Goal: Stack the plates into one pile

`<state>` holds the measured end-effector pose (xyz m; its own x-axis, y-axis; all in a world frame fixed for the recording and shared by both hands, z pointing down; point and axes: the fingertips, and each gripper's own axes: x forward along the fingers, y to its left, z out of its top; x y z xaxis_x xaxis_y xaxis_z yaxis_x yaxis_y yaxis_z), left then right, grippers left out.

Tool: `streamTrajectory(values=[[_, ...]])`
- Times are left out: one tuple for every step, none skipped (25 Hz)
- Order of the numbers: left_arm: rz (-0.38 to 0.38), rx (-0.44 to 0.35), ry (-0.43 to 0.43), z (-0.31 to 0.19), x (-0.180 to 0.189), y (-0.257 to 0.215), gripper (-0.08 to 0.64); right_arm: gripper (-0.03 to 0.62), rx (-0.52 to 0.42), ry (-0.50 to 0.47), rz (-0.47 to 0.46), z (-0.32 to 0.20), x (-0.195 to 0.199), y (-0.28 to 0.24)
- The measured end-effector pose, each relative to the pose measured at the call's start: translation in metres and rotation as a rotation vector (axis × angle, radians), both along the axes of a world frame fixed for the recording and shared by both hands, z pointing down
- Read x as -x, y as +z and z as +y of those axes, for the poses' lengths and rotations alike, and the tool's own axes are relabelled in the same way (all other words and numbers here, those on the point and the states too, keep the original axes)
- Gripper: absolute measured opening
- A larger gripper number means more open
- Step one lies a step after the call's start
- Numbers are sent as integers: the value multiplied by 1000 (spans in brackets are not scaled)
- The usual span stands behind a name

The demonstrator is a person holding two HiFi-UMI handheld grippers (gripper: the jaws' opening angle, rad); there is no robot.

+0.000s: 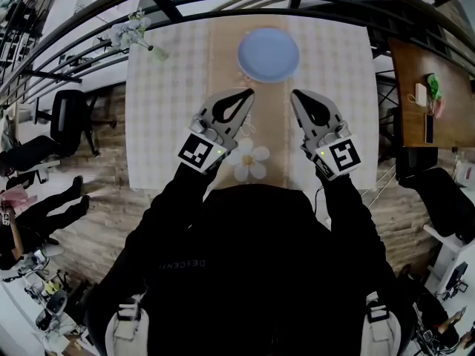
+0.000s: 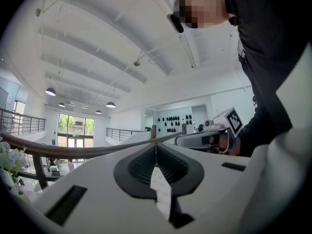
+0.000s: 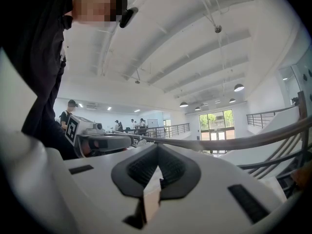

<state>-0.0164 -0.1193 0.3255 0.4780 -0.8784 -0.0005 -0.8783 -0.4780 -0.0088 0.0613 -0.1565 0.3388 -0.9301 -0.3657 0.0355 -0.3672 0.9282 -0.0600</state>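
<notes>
A pale blue plate (image 1: 268,54) lies on the tan runner at the far middle of the table (image 1: 163,110); from above I cannot tell whether more plates lie under it. Short of it, my left gripper (image 1: 249,91) and right gripper (image 1: 295,93) are held side by side over the table, both pointing at the plate. Each is shut with nothing between its fingers. In the left gripper view the jaws (image 2: 155,143) meet at the tip, and the right gripper (image 2: 209,138) shows beside them. In the right gripper view the jaws (image 3: 157,145) are also closed, with the left gripper (image 3: 97,140) alongside.
A white flower-shaped mat (image 1: 251,162) lies on the runner near the table's front edge. A bunch of pale flowers (image 1: 132,32) stands at the far left corner. A railing (image 1: 89,13) curves behind the table. A black chair (image 1: 70,117) stands left, a wooden desk (image 1: 434,95) right.
</notes>
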Motion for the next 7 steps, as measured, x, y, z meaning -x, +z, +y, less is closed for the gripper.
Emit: streamTrajectory(values=[[1,3,0,0,0,1,20,5,0,0,0,0,0,0],[2,4,0,0,0,1,21,5,-2,-2,3,-1,-1,1],[5,4,0,1,0,1,20,5,-3,-3,4,-1,-1,1],[7,4,-1,2,0,1,21,5,-1,-4,1,0,-1,1],[9,2,-1,3,0,1,21,5,0,-4,-3,0,-1,0],[12,0,-2,4,-1,1,21,5,2,-4,-8,0,-1,0],[14,-2,-3,5,-1,1,21,5,3,-4,-11,1,-1,-1]])
